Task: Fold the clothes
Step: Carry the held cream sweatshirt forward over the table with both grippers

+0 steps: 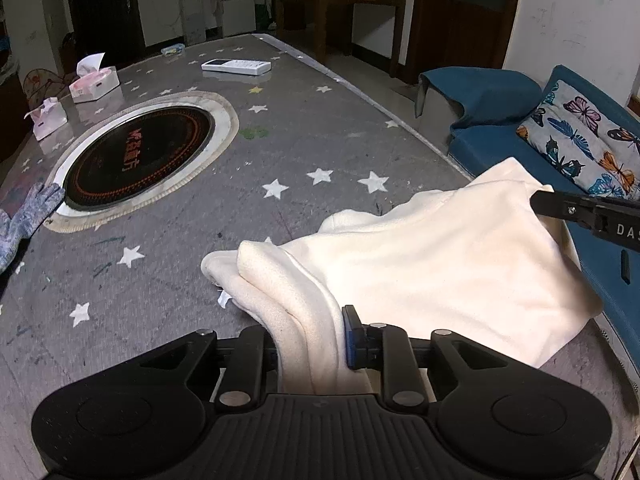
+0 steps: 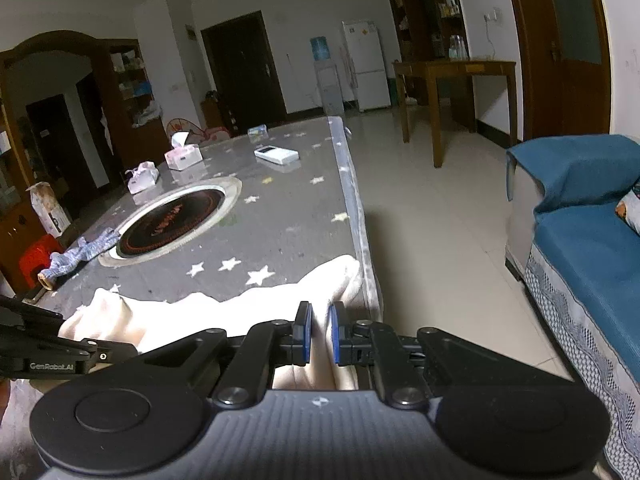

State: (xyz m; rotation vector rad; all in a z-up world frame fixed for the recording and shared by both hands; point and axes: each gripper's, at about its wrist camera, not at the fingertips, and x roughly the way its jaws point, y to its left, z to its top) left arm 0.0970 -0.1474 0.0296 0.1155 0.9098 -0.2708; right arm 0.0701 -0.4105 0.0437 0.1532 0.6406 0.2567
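Fleece garment (image 1: 440,248) held up at two points over the near end of the counter (image 1: 304,136)

Cream, soft and light by the look of it, it sags between the grips and should bunch, not slide; edges and corners look the best holds; the left hand-held gripper (image 1: 308,340) clamps a thick gathered fold; the right hand-held gripper (image 2: 318,334), nearly closed, pinches a thin layer near the counter's edge; a sofa (image 1: 520,136) stands beyond.

**Colours on and around the table**

The table (image 1: 320,136) is grey with white stars. The garment (image 1: 440,248) is cream. The round hob (image 1: 138,152) is black with orange rings. The sofa (image 1: 500,136) is blue; its cushion (image 1: 580,140) bears butterflies.
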